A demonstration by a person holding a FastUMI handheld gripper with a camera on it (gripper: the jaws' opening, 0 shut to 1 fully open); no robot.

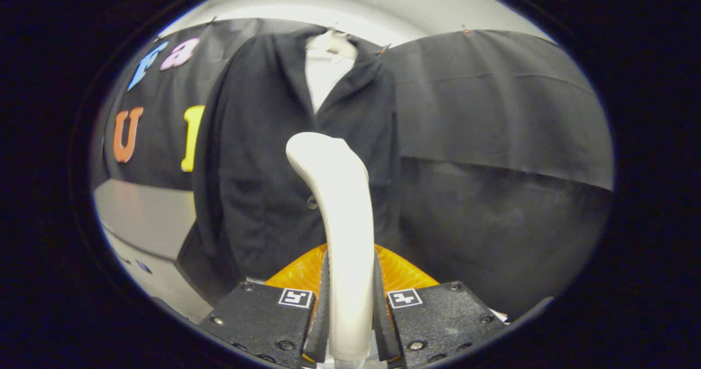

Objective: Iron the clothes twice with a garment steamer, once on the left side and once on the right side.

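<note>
The claw (350,314) is clenched on the garment steamer (342,221), held before the hanging black jacket (257,155); pressing its head against one side probably comes next.

Steamer (342,221) clamped between the tongs (350,309), jacket (263,155) hanging beyond.

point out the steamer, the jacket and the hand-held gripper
steamer (342,210): gripper view, middle of its white handle
jacket (257,139): gripper view, front panel beside the lapel
hand-held gripper (350,317): gripper view, between the fingertips, shut on the steamer
</note>
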